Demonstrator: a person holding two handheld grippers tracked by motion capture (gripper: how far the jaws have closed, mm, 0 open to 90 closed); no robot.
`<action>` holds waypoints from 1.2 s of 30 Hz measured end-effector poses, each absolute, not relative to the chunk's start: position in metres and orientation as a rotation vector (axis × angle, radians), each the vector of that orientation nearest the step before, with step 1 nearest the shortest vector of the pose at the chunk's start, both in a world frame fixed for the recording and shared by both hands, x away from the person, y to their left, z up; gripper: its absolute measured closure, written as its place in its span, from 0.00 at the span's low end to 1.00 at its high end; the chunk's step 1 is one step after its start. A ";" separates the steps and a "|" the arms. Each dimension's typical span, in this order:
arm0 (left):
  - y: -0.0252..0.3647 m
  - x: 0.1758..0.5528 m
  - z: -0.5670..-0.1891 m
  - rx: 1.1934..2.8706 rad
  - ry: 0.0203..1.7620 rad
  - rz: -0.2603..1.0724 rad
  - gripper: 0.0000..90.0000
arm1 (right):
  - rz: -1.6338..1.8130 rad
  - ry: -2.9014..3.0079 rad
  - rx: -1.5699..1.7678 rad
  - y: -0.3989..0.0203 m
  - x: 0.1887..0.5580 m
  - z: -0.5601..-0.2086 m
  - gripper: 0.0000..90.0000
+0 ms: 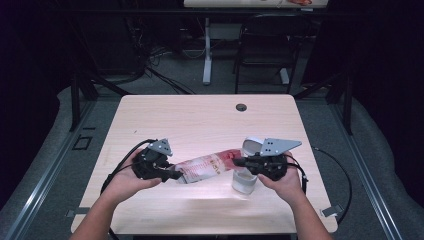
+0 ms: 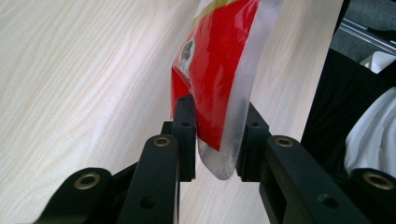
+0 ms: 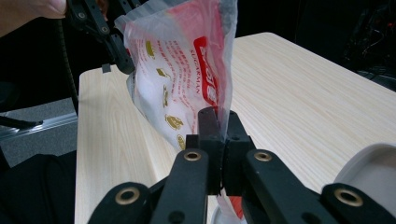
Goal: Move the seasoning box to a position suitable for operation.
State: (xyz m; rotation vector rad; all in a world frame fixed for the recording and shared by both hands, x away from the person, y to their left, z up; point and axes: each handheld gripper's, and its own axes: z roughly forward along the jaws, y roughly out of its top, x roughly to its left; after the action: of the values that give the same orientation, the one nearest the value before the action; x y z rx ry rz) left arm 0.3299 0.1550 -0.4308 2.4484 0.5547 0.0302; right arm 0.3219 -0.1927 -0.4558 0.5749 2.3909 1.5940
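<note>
High view showed the red sugar bag [image 1: 207, 167] already lifted off the table [image 1: 200, 117], clamped at its left end by the left gripper [image 1: 176, 175] and pinched tight at its right end, above the white container [image 1: 244, 181], by the right gripper [image 1: 238, 162], pouring apparently not yet begun.

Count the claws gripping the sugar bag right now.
2. The left claw clamps one end of the sugar bag, held up over the table. The right claw pinches the other end, above the white container.
</note>
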 end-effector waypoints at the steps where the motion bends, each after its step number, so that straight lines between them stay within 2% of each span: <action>1: 0.155 0.330 -0.430 2.447 0.553 0.034 0.82 | 1.591 2.392 0.574 -0.193 0.322 -0.456 0.99; 36: 0.152 0.333 -0.401 2.427 0.526 0.083 0.83 | 1.574 2.401 0.618 -0.198 0.322 -0.464 0.99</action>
State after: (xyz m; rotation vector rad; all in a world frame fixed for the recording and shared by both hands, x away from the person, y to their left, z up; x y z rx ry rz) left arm 0.3329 0.1522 -0.4012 2.4270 0.5264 0.0833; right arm 0.3221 -0.1981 -0.4643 0.6182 2.4014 1.5740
